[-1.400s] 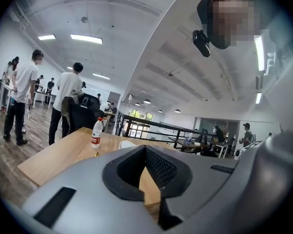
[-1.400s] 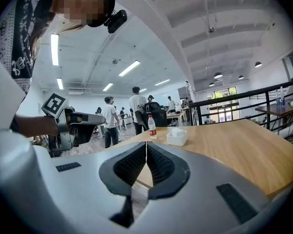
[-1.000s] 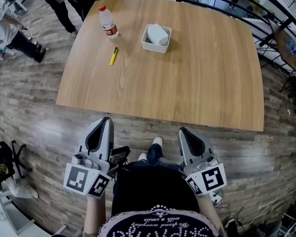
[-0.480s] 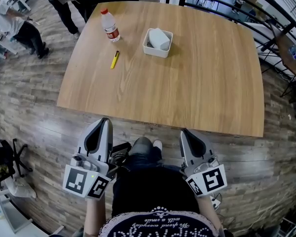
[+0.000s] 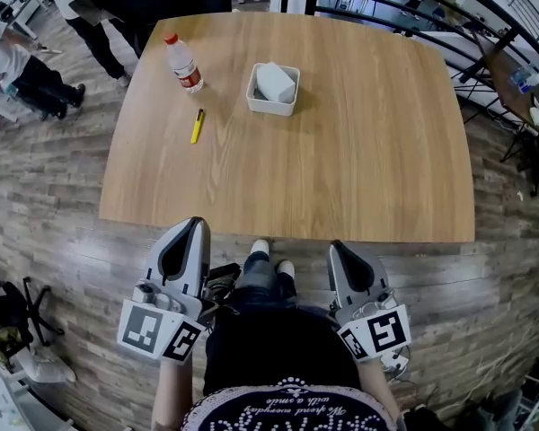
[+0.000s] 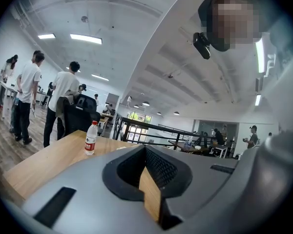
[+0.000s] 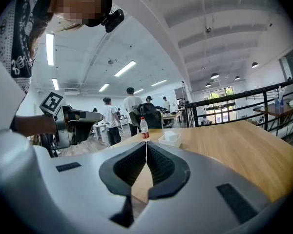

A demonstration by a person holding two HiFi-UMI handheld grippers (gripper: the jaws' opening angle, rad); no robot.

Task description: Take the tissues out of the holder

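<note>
Far beyond both shut hand-held grippers (image 5: 193,224) (image 5: 339,246), tissues (image 5: 275,81) sit in the holder (image 5: 269,108).

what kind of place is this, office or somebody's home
Probably an open-plan office or workshop hall, not a home: several people standing beyond the wooden table, strip lights on a high ceiling, and a black metal railing.
</note>
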